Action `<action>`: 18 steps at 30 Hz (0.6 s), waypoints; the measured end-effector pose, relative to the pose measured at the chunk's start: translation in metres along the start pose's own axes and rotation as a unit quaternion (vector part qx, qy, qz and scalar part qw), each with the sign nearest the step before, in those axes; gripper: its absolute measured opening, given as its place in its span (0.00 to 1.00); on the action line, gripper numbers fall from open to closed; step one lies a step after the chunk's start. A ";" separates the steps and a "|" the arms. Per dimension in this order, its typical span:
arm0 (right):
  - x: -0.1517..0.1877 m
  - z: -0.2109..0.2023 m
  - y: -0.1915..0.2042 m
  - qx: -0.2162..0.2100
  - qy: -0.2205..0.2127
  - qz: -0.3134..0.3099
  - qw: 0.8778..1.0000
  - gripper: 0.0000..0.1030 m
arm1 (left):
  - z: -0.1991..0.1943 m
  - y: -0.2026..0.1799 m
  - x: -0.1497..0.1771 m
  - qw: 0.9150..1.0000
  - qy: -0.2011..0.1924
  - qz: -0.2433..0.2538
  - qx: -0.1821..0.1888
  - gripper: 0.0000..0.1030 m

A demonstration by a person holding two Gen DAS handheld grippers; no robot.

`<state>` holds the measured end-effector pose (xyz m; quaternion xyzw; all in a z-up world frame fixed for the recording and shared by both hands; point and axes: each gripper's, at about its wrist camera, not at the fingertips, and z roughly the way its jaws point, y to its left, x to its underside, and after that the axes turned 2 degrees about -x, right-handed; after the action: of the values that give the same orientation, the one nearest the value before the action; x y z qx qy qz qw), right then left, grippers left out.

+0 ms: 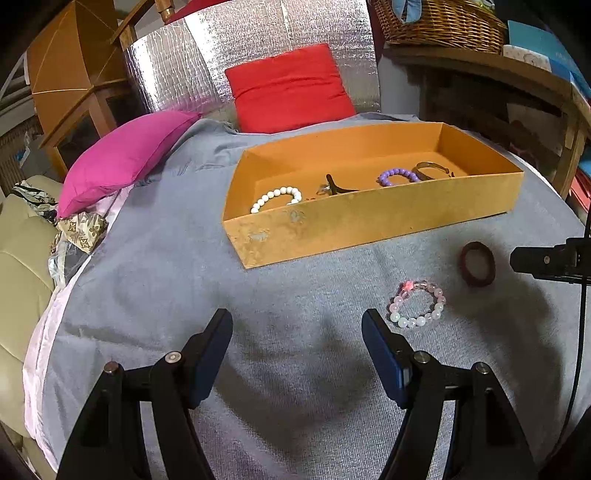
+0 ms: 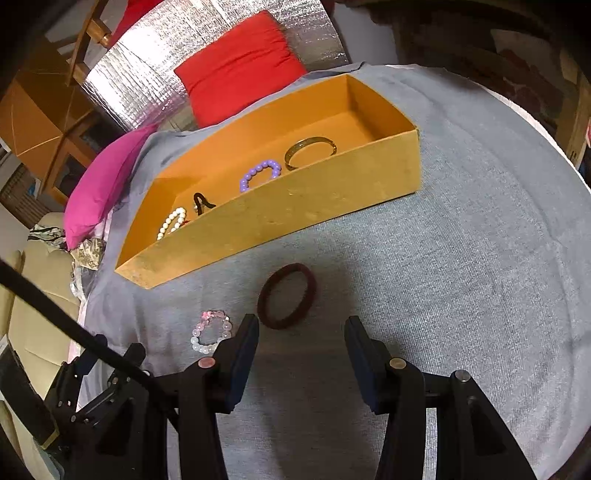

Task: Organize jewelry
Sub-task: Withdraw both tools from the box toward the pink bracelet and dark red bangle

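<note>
An orange tray [image 1: 369, 221] [image 2: 295, 214] stands on the grey cloth. In it lie a white bead bracelet [image 1: 275, 199] [image 2: 171, 221], a black clip [image 1: 332, 186] [image 2: 201, 203], a purple bead bracelet [image 1: 397, 176] [image 2: 258, 173] and a gold bangle [image 1: 432, 170] [image 2: 310, 151]. On the cloth before the tray lie a pink-and-white bead bracelet [image 1: 417, 304] [image 2: 212, 332] and a dark red bangle [image 1: 477, 264] [image 2: 286, 295]. My left gripper [image 1: 297, 325] is open and empty, left of the pink bracelet. My right gripper [image 2: 301, 328] is open and empty, just short of the red bangle.
A magenta cushion [image 1: 125, 162] and a red cushion [image 1: 288, 88] lie at the cloth's far edge before silver foil [image 1: 207, 62]. A wicker basket [image 1: 439, 22] sits on a wooden shelf at right. A beige seat [image 1: 22, 251] is left.
</note>
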<state>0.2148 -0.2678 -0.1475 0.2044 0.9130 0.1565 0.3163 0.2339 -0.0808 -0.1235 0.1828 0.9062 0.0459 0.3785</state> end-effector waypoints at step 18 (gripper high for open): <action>0.002 0.002 0.003 0.000 0.003 -0.003 1.000 0.50 | 0.000 0.000 0.001 1.000 0.000 0.003 0.000 0.71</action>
<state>0.2157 -0.2644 -0.1486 0.2009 0.9145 0.1563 0.3146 0.2335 -0.0802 -0.1238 0.1857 0.9057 0.0472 0.3781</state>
